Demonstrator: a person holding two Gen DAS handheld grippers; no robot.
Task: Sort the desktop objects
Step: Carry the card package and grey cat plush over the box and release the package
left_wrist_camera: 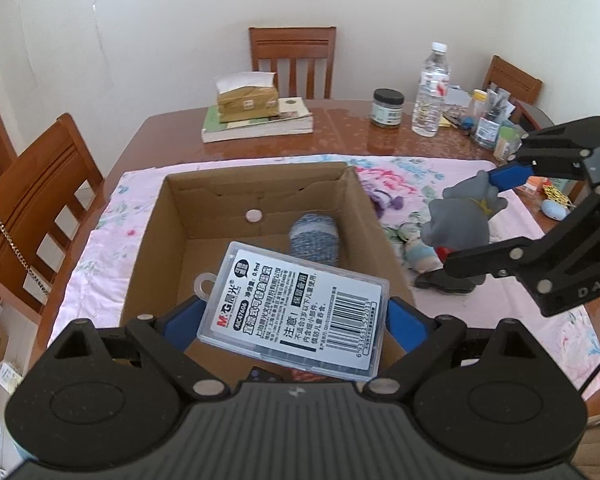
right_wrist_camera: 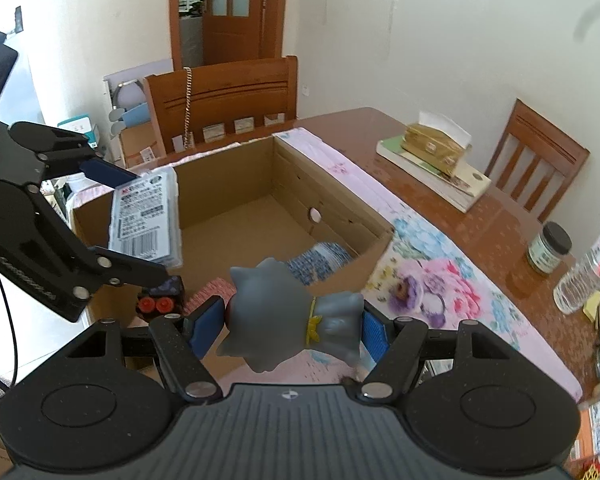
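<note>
The left gripper [left_wrist_camera: 293, 316], spread wide, clamped a clear plastic refill case [left_wrist_camera: 295, 310] above the near edge of the open cardboard box [left_wrist_camera: 155, 224], while the right gripper [right_wrist_camera: 291, 330], about half spread, pinched a grey toy figure [right_wrist_camera: 287, 312] beside the box over the floral cloth [right_wrist_camera: 440, 288].

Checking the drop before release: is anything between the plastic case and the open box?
Nothing visible. The left gripper holds the plastic case above the cardboard box, whose top is open; only a blue roll lies inside.
</note>
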